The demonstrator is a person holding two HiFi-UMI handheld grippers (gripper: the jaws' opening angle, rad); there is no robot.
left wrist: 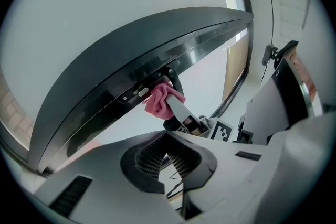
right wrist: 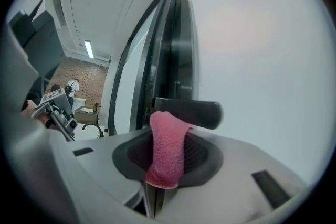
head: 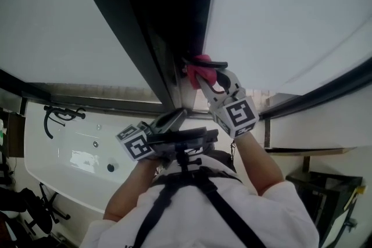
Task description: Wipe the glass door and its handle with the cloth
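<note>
Left gripper [head: 180, 115]: fingers shut tight together, holding nothing (it sits lower down, below the handle).
Cloth [right wrist: 167, 147]: pink, squeezed in the other gripper, its top touching the handle.
Handle [right wrist: 197, 112]: black bar at the dark edge of the door.
Right gripper [head: 197, 77]: fingers pinching the cloth, up at the handle.
Glass door [head: 285, 14]: pale, just right of that dark edge.

The right gripper [head: 201, 76] presses a pink cloth [head: 194, 70] against the handle [head: 217, 64].

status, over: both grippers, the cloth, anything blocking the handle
Right hand-held gripper shut on pink cloth, cloth against black door handle. Left hand-held gripper shut, empty, held low. Nothing blocking.
</note>
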